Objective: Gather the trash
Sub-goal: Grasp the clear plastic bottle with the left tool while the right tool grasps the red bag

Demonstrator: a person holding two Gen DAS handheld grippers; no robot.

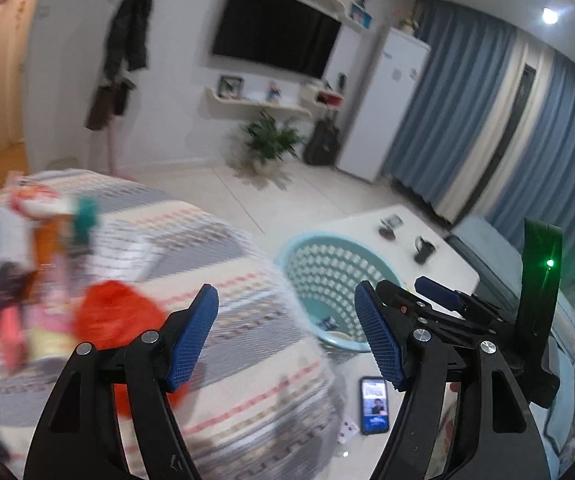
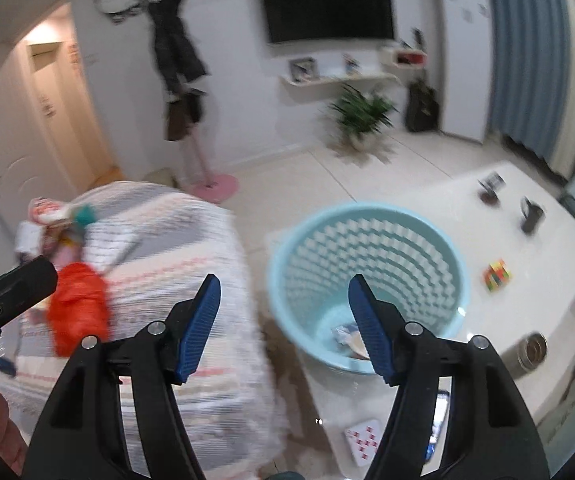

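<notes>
- Both my left gripper (image 1: 287, 336) and right gripper (image 2: 283, 324) stand released, empty.
- Risk: red plastic bag (image 2: 77, 308) is crumpled and slippery; a shallow pinch could drop it short of the blue basket (image 2: 367, 216).

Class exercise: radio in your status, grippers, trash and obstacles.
Left gripper open, empty. Right gripper open, empty. Wrapper in blue basket; red bag on patterned cover. Nothing in the way.

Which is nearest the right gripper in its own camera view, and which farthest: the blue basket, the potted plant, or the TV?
1. Blue basket: just beyond the right gripper, slightly to the right, standing on the white table.
2. Potted plant: on the floor by the far wall.
3. TV: mounted high on that wall, above the plant.
</notes>
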